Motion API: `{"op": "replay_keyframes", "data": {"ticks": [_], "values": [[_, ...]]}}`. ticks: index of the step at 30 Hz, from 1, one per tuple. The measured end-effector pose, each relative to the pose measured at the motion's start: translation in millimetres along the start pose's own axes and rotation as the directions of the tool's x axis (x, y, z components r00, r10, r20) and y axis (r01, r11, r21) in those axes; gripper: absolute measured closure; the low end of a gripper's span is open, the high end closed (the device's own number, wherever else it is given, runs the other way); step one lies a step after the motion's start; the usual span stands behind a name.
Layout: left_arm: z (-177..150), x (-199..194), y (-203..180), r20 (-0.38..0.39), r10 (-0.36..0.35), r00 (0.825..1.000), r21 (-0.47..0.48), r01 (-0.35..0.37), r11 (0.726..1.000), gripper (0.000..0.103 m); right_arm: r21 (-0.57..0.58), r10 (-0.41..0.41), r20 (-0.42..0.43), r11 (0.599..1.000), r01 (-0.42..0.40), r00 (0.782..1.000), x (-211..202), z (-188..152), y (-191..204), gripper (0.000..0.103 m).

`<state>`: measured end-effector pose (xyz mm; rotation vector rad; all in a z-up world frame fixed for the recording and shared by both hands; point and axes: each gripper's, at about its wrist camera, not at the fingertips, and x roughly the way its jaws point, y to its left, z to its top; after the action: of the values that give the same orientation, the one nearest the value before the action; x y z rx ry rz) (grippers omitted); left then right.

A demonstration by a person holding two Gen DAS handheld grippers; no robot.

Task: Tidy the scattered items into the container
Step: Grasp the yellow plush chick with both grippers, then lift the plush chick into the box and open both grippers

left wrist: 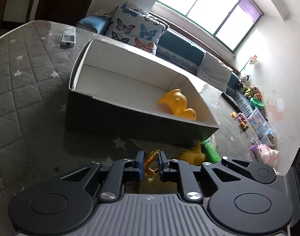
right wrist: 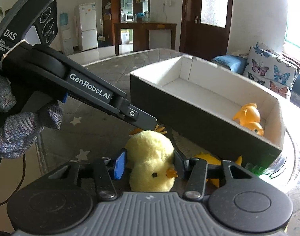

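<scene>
A dark box with a white inside [left wrist: 118, 63] [right wrist: 189, 72] stands on the grey quilted mat and holds a yellow rubber duck [left wrist: 177, 102] [right wrist: 248, 118]. My left gripper [left wrist: 150, 166] is shut on the orange feet [left wrist: 150, 161] of a yellow plush chick; its tip [right wrist: 150, 124] also shows in the right wrist view at the feet. My right gripper [right wrist: 148, 165] has its jaws around the plush chick [right wrist: 150, 157], closed on its body. Another yellow rubber toy [left wrist: 193, 154] [right wrist: 211, 161] and a green item [left wrist: 209, 151] lie by the box's near wall.
A small white device [left wrist: 68, 36] lies on the mat beyond the box. A butterfly cushion [left wrist: 136, 27] and a sofa stand behind. Toys and bins [left wrist: 258, 122] line the wall on the right. A table [right wrist: 144, 29] and fridge stand far off.
</scene>
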<state>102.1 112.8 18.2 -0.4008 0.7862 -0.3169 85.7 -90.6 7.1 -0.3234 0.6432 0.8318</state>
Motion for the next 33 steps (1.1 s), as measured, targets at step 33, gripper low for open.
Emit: {"op": "replay_keyframes", "data": {"ticks": [33], "values": [[121.7,97.7,-7.5,0.018,0.001,1.0,0.017,-0.001,1.0,0.09,0.096,-0.107,0.037,0.99,0.103,0.994,60.5,63.6,-107.1,0.053]]}}
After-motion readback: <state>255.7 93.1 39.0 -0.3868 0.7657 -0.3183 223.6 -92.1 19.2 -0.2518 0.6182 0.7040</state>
